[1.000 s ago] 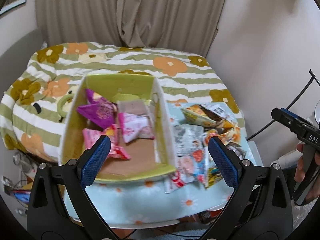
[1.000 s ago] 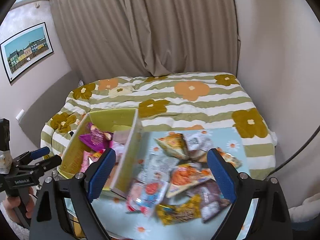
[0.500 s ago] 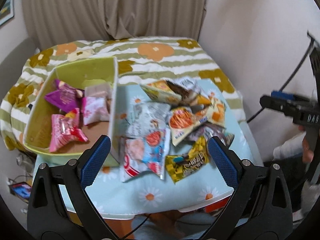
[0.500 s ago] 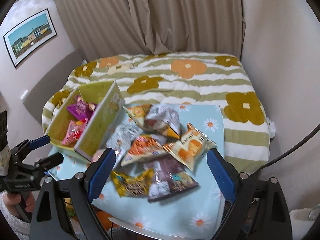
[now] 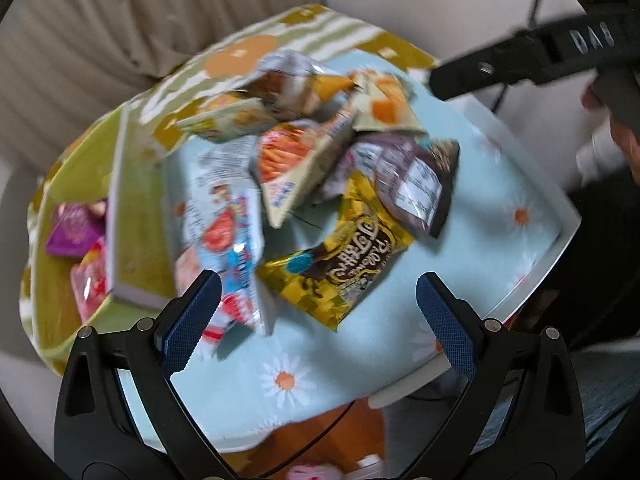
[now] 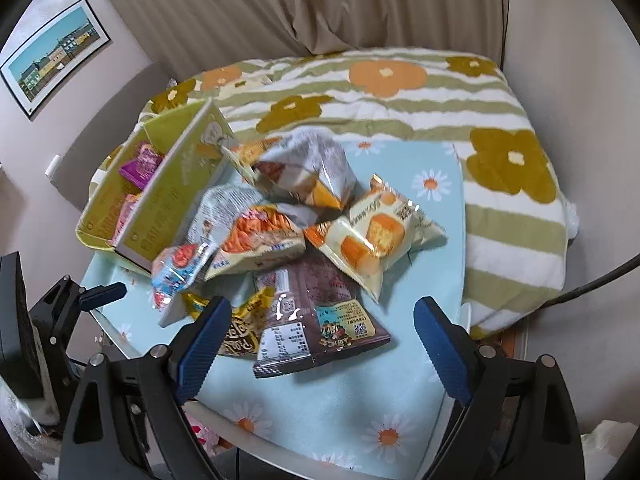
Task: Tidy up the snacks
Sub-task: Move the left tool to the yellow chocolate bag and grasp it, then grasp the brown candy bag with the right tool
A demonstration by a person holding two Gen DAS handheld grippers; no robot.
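A pile of snack packets lies on a small table with a light blue daisy cloth (image 6: 320, 408). A yellow packet (image 5: 340, 264) lies nearest my left gripper (image 5: 318, 308), which is open and empty just above it. A brown packet (image 6: 320, 320) lies nearest my right gripper (image 6: 316, 340), which is open and empty over the table's near edge. A green box (image 6: 176, 204) at the left holds purple (image 6: 142, 164) and pink packets. The brown packet (image 5: 412, 184) and green box (image 5: 136, 216) also show in the left wrist view.
A bed with a striped flower quilt (image 6: 400, 92) stands behind the table. Curtains (image 6: 320, 4) hang at the back. A framed picture (image 6: 52, 56) hangs on the left wall. A black cable (image 6: 592, 284) runs along the right wall.
Both grippers have moved right and closer to the loose snack pile. The left gripper has swung off the green box and tilted; its view is blurred. Both stay open.
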